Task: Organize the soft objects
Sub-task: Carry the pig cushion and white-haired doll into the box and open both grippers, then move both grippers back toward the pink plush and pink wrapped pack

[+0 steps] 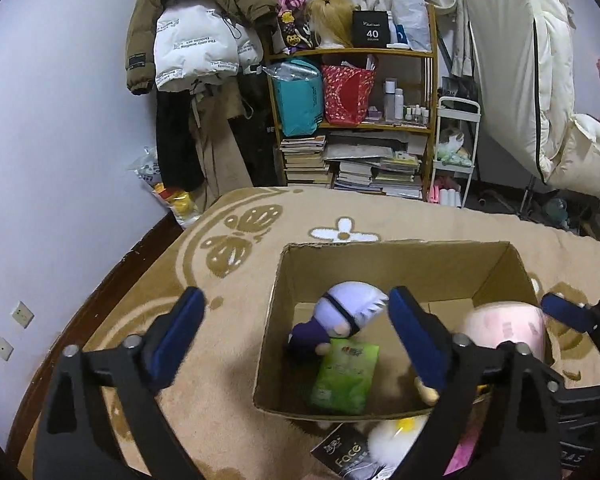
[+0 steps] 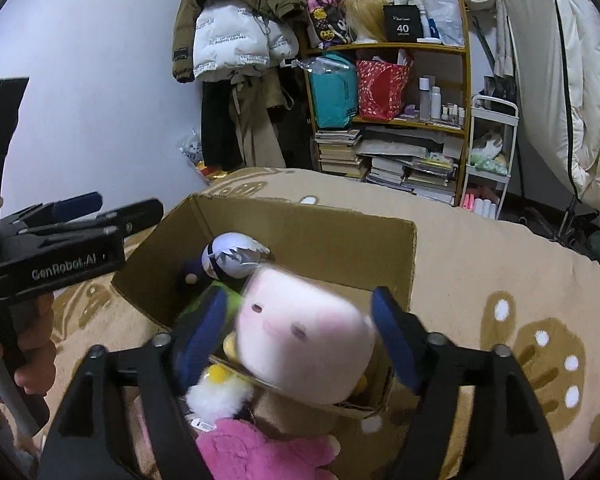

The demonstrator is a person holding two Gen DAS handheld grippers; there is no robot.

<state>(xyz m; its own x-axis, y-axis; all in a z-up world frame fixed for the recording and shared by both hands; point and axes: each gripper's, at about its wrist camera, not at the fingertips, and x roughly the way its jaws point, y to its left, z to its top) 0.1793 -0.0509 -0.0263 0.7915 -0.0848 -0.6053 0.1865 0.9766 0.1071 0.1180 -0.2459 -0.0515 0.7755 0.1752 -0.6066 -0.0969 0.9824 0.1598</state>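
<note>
An open cardboard box (image 1: 396,258) stands on a beige rug; it also shows in the right wrist view (image 2: 300,220). Inside lie a white-haired doll (image 1: 348,312), (image 2: 232,256) and a green packet (image 1: 344,376). My left gripper (image 1: 296,316) is open and empty over the box's left wall. A pale pink marshmallow plush (image 2: 304,332), (image 1: 508,328) sits between the fingers of my right gripper (image 2: 300,336), over the box's near edge; the fingers stand slightly apart from it, and the plush is blurred. A white fluffy plush (image 2: 216,396) and a pink plush (image 2: 260,448) lie in front of the box.
A black "Face" packet (image 1: 348,454) lies on the rug (image 1: 220,360) before the box. Behind stand a bookshelf (image 1: 352,120) with books and bags, hanging coats (image 1: 200,40), a white cart (image 1: 456,148) and bedding (image 1: 532,80).
</note>
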